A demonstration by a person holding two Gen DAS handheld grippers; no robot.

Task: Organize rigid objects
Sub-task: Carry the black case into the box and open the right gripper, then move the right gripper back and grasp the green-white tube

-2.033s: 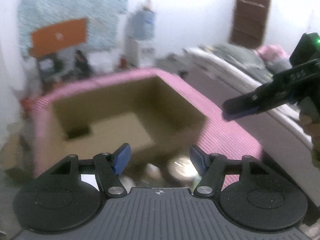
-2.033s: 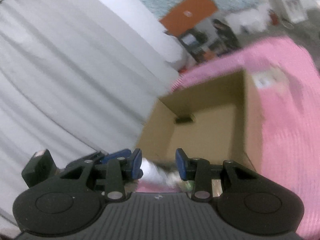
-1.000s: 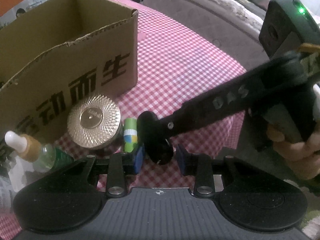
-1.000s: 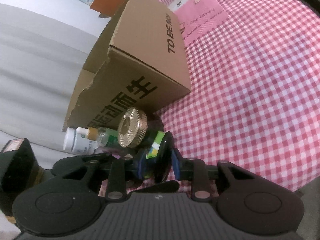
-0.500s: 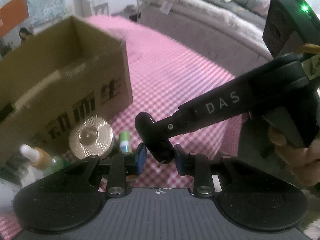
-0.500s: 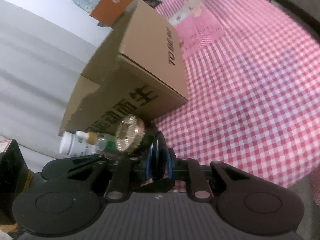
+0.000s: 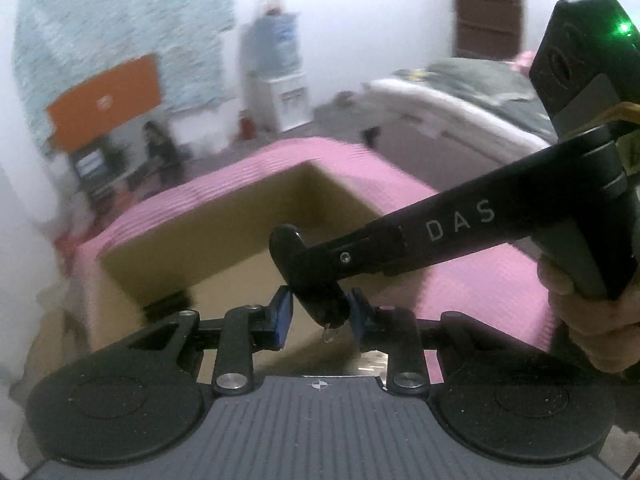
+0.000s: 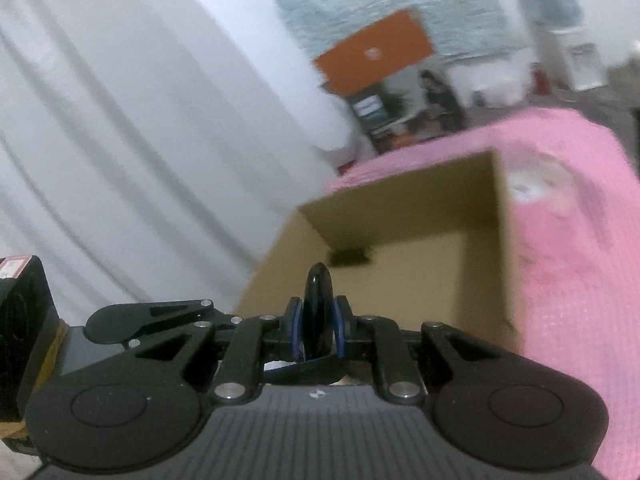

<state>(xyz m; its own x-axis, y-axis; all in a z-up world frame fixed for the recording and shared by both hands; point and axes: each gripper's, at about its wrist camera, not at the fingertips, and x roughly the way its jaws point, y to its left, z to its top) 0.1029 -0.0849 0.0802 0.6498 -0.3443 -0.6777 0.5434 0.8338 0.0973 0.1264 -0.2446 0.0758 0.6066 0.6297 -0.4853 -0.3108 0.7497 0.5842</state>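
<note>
A flat black oval object [image 8: 318,308] with a small ring at its lower end is pinched edge-on in my right gripper [image 8: 316,330], which is shut on it. In the left wrist view the same black object [image 7: 316,288] hangs between the blue pads of my left gripper [image 7: 320,318], whose jaws stand apart on either side of it without clearly touching. Both are held above the near wall of an open cardboard box [image 8: 420,236], also seen in the left wrist view [image 7: 224,220]. The right gripper's arm [image 7: 460,224] crosses in from the right.
The box stands on a pink checked tablecloth [image 8: 568,264]. White curtains [image 8: 120,140] hang at the left. A bed [image 7: 472,96] lies beyond the table at the right. The bottles and gold jar by the box are out of view.
Both grippers rose from table level beside the box to above its open top, carrying the black object. The left gripper's jaws have widened around it. The jar and bottles left view.
</note>
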